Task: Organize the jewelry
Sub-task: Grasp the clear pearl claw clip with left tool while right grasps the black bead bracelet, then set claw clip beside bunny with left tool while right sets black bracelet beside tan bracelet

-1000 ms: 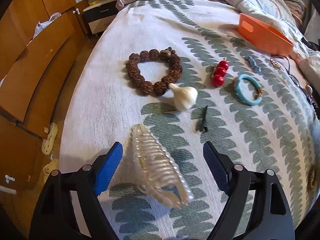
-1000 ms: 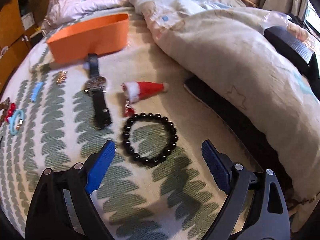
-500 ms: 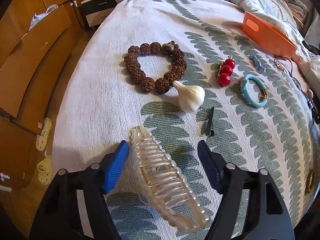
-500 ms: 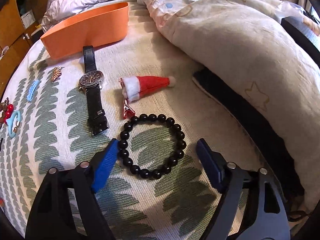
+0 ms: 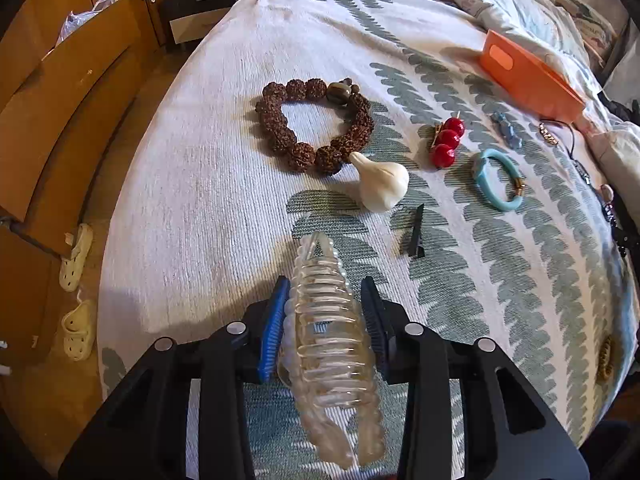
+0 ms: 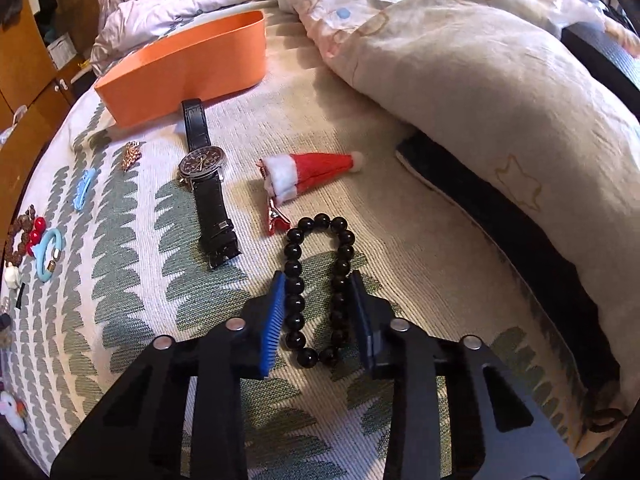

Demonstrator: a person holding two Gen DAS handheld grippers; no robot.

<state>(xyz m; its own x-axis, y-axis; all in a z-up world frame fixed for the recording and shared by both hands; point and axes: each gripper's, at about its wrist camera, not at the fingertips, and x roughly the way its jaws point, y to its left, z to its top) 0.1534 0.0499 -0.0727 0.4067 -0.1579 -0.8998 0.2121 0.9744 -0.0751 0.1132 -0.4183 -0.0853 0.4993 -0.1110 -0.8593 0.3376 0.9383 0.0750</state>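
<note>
On the leaf-patterned bedspread (image 5: 200, 208) lies a clear ribbed hair claw (image 5: 328, 360), lengthwise between the blue pads of my left gripper (image 5: 324, 284). Its jaws are closing and both pads press on the claw's sides. In the right wrist view a black bead bracelet (image 6: 294, 268) is squeezed into a narrow oval between the pads of my right gripper (image 6: 317, 280), whose jaws are also closing. An orange box (image 5: 528, 76) (image 6: 180, 68) stands open farther back on the bed.
Ahead of the claw lie a brown bead bracelet (image 5: 280, 128), a white garlic-shaped piece (image 5: 382, 186), a red cherry clip (image 5: 446, 144), a teal bangle (image 5: 480, 168) and a black hair clip (image 5: 416, 236). A watch (image 6: 204, 166) and Santa-hat clip (image 6: 312, 170) lie near the black beads. A duvet (image 6: 480, 80) is heaped at right.
Both grippers have closed from wide open: the left onto the hair claw, the right onto the black bracelet, which went from round to a narrow oval.
</note>
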